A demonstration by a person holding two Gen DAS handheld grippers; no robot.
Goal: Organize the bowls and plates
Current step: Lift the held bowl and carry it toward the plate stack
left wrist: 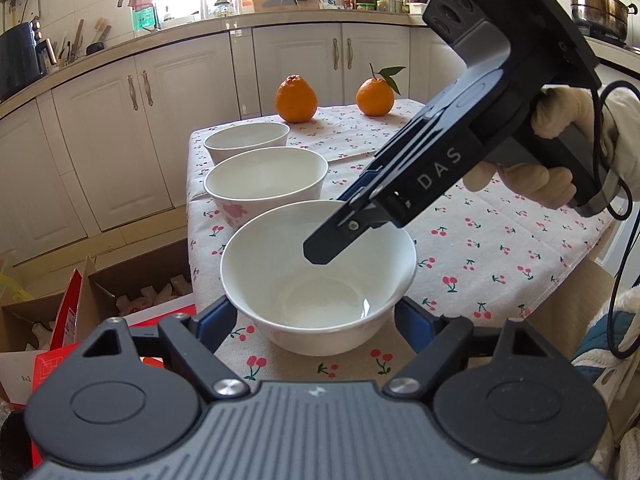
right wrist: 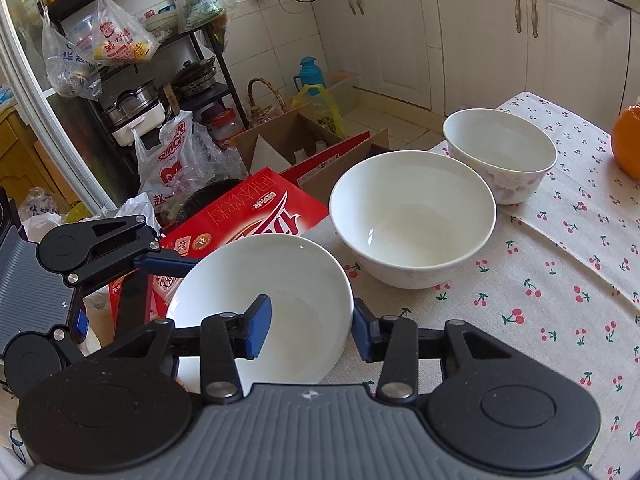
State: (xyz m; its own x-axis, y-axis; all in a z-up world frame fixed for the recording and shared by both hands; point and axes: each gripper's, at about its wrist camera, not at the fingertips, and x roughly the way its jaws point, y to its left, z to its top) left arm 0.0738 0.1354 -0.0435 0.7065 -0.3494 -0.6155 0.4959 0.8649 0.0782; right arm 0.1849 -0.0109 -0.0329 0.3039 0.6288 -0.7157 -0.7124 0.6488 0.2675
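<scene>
Three white bowls stand in a row on the cherry-print tablecloth. The nearest bowl [left wrist: 316, 276] sits between the spread fingers of my left gripper [left wrist: 314, 320], which is open around its base. My right gripper [left wrist: 320, 248] reaches over this bowl from the right. In the right wrist view its jaws straddle the rim of the nearest bowl [right wrist: 280, 304], one blue pad [right wrist: 258, 330] inside and one outside; my right gripper [right wrist: 310, 332] is open. The middle bowl [left wrist: 266, 182] [right wrist: 412, 216] and the far bowl [left wrist: 246, 140] [right wrist: 500, 152] stand untouched.
Two oranges [left wrist: 296, 98] [left wrist: 375, 96] sit at the table's far end. The table's left edge [left wrist: 192, 240] drops to cardboard boxes [left wrist: 140, 280] and a red box [right wrist: 248, 212] on the floor. Cabinets [left wrist: 120, 120] stand behind.
</scene>
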